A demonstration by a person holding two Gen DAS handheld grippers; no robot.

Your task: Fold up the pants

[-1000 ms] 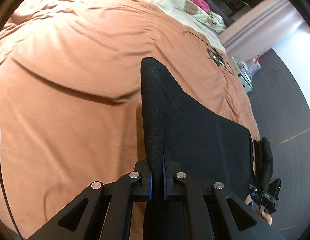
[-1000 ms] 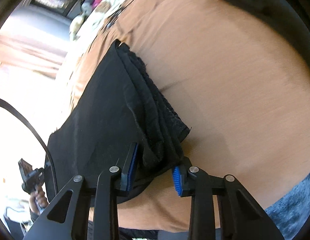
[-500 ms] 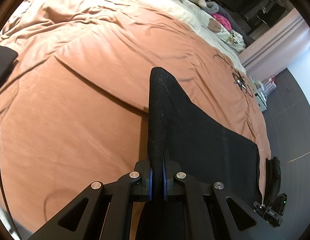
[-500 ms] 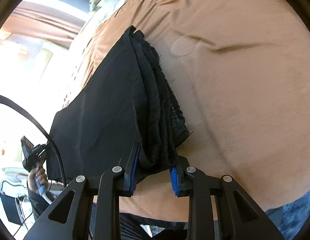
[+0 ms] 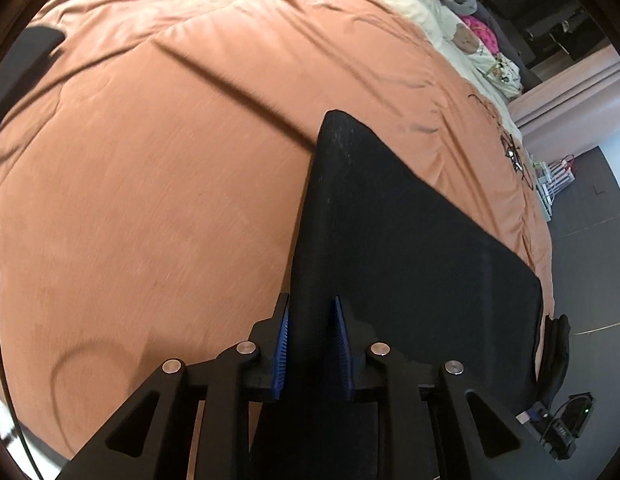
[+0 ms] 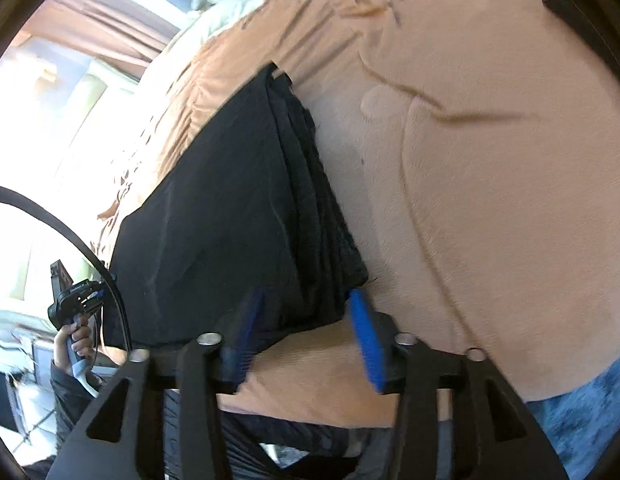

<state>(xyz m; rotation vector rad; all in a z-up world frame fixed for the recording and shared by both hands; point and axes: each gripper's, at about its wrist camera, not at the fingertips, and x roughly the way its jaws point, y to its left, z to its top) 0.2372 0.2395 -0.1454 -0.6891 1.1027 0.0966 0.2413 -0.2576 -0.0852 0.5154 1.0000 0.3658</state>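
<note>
The black pants (image 5: 410, 248) lie folded on the bed (image 5: 150, 200), centre to lower right. Both the left gripper (image 5: 310, 344) and right gripper (image 6: 306, 332) stand parted around the fabric. It looks soft and limp; best held at the thick edges.

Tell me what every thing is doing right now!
Black pants: folded, lying flat on the bed.
Orange blanket: spread over the bed, wrinkled.
Left hand-held gripper: open, jaws on either side of the pants' edge.
Right hand-held gripper: open wide, pads astride the pants' layered end.
</note>
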